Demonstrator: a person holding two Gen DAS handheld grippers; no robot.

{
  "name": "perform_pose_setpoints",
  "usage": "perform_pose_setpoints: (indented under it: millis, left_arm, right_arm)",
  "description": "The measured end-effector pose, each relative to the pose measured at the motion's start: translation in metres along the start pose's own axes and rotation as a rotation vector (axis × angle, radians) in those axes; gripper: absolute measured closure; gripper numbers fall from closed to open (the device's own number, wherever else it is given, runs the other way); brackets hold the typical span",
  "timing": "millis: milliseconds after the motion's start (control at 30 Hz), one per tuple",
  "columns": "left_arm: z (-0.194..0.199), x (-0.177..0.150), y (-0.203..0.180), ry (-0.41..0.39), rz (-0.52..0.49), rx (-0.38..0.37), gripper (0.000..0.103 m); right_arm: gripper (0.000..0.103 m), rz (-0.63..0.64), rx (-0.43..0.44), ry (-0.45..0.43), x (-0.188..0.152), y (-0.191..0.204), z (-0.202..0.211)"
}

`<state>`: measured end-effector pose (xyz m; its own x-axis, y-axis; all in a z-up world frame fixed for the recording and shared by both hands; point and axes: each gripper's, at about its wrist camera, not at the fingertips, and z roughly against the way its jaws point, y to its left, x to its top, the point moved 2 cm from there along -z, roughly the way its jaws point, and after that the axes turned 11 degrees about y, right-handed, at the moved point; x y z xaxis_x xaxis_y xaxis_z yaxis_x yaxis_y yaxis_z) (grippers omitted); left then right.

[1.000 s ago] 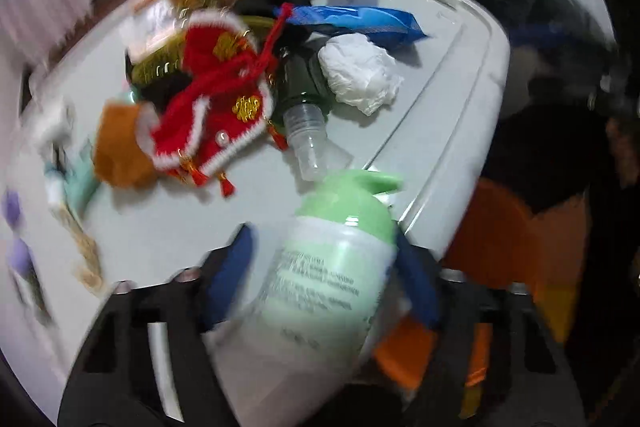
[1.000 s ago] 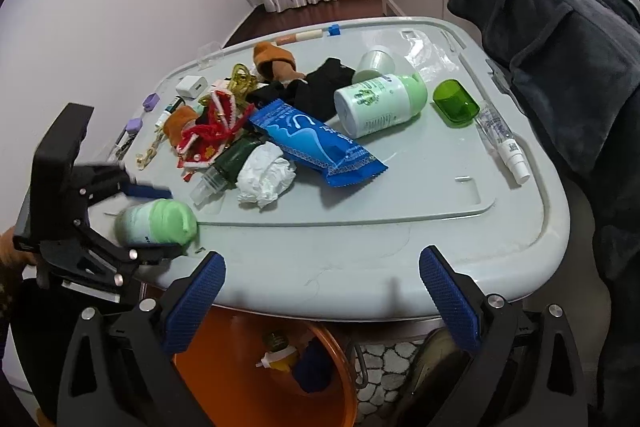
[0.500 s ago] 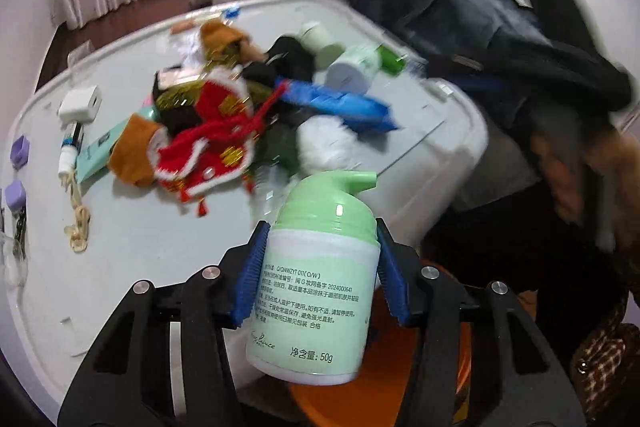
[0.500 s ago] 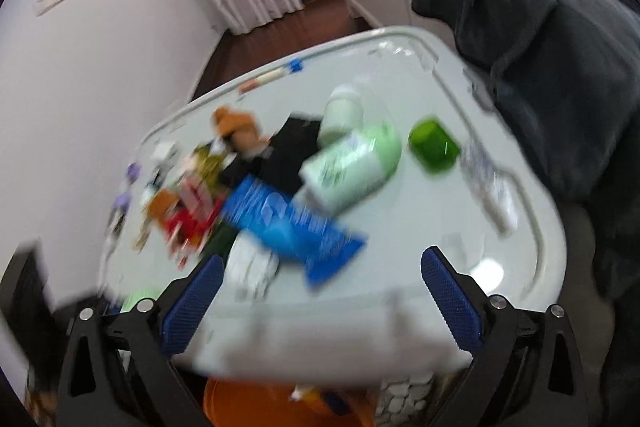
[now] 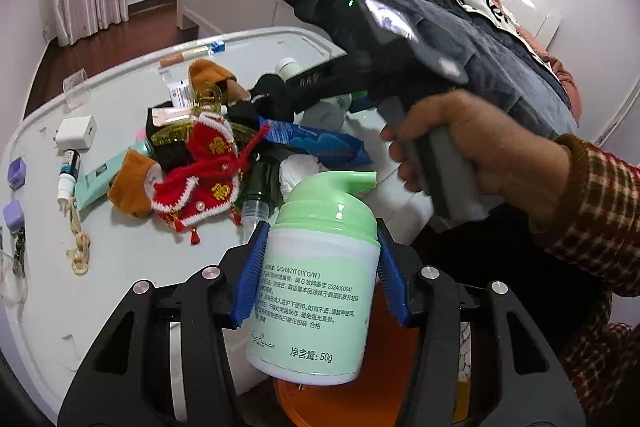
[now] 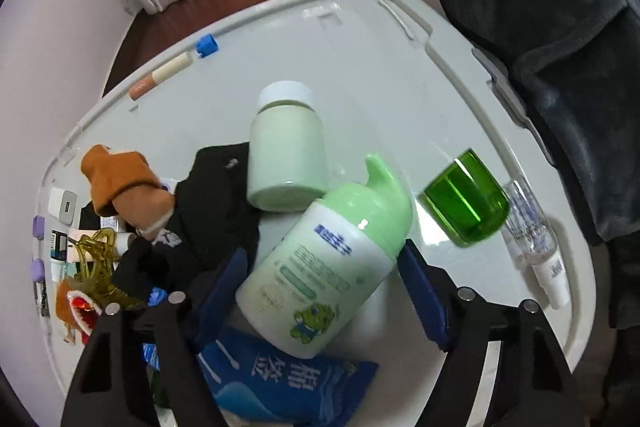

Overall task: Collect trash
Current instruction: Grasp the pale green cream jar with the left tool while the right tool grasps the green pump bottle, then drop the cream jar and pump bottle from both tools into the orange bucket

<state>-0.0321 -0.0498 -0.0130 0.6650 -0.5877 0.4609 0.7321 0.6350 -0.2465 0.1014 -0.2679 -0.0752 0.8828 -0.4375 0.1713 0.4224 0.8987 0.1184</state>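
Note:
My left gripper (image 5: 320,247) is shut on a small white pump bottle with a green top (image 5: 316,303). It holds the bottle upright off the lid, above an orange bin (image 5: 340,403). My right gripper (image 6: 324,259) points down over a larger white bottle with a green cap (image 6: 312,291) that lies on the white lid (image 6: 360,67). Its jaws are closing with that bottle between them, the pads close to its sides but apart from them. In the left wrist view a hand (image 5: 472,147) holds the right gripper's handle over the pile.
Around the big bottle lie a pale green jar (image 6: 286,155), a green cup (image 6: 466,203), a clear spray tube (image 6: 532,239), a blue packet (image 6: 280,383) and black cloth (image 6: 212,207). A red knitted piece (image 5: 208,171) and crumpled tissue (image 5: 296,171) sit nearer. Dark bedding (image 6: 540,7) overhangs the right.
The left gripper lifted the pump bottle off the lid and turned it upright. The right gripper moved from the lid's near edge in over the large bottle, and its jaws narrowed.

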Motion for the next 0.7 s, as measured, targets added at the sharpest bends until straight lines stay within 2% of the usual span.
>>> perform_pose_setpoints:
  millis: [100,167,300,433,533,600,700]
  left_arm:
    - [0.002,0.0,0.001,-0.009,0.003,-0.007,0.053]
    - [0.003,0.0,0.002,-0.011,0.007,-0.012,0.053]
    - [0.007,0.001,0.001,-0.034,0.006,-0.018,0.053]
    - [0.007,0.003,0.002,-0.042,0.011,-0.015,0.053]
    - [0.002,0.003,0.005,-0.021,0.024,-0.009,0.053]
    - [-0.008,0.001,0.005,0.022,0.016,-0.002,0.053]
    - [-0.023,-0.002,0.004,0.076,0.012,0.023,0.047]
  right_arm:
    - [0.028,0.055,-0.011,-0.03,-0.006,0.004,0.001]
    - [0.028,0.067,0.032,-0.041,-0.011,0.001,0.004]
    - [0.028,0.074,0.062,-0.084,-0.02,-0.006,0.019]
    - [0.028,0.104,0.051,-0.113,-0.026,-0.012,0.034]
    - [0.028,0.114,0.037,-0.102,-0.027,-0.012,0.033]
    - [0.028,0.127,0.03,-0.094,-0.025,-0.008,0.027]
    - [0.028,0.135,0.039,-0.09,-0.026,-0.005,0.022]
